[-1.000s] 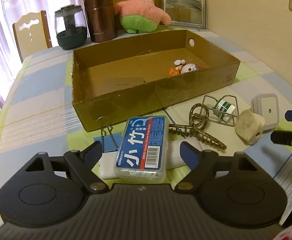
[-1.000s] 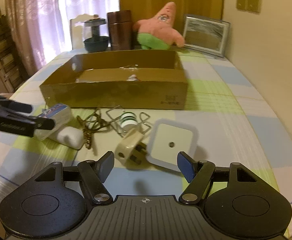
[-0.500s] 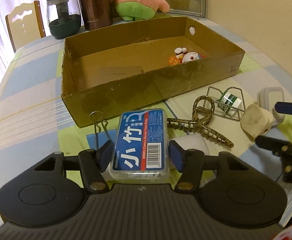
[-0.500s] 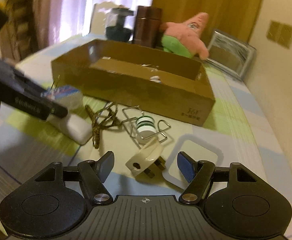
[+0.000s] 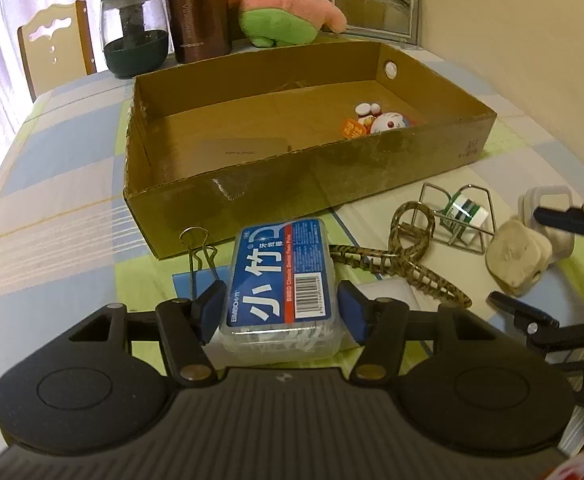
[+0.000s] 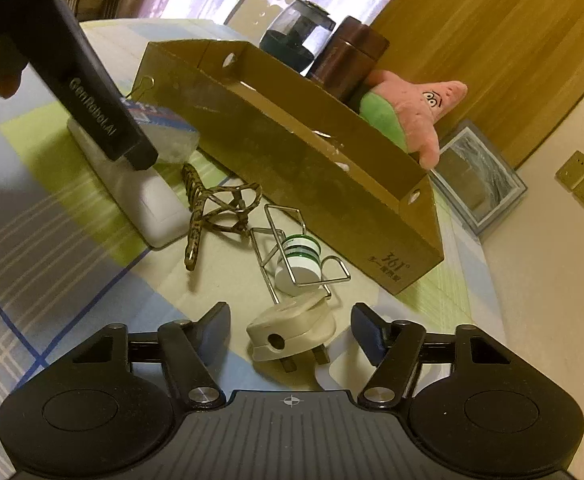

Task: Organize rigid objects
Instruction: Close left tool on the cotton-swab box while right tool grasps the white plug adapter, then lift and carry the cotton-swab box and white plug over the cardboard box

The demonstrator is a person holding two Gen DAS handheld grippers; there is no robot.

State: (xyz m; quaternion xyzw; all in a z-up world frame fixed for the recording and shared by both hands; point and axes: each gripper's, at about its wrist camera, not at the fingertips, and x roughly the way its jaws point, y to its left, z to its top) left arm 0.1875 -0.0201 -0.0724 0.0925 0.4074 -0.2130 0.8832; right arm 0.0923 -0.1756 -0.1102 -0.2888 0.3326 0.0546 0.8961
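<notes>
My left gripper (image 5: pixel 281 314) is shut on a clear floss-pick box with a blue label (image 5: pixel 279 280), which rests on a white flat block (image 6: pixel 147 200) by the front wall of the cardboard box (image 5: pixel 292 176). My right gripper (image 6: pixel 292 326) is open, tilted, with its fingers on either side of a cream plug adapter (image 6: pixel 287 334), apart from it. That adapter also shows in the left wrist view (image 5: pixel 518 258). A small Doraemon toy (image 5: pixel 386 122) lies inside the box.
On the table lie a blue binder clip (image 5: pixel 195 252), a leopard hair claw (image 5: pixel 412 256), a wire holder with a green-white spool (image 6: pixel 298 258) and a white night light (image 5: pixel 548 204). Behind the box stand a Patrick plush (image 5: pixel 287 4), brown canister (image 5: pixel 197 12), glass jar (image 5: pixel 133 32), picture frame (image 5: pixel 374 6).
My left fingers closed in from wide open onto the floss-pick box. My right gripper moved forward and tilted, so the plug adapter now sits between its open fingers.
</notes>
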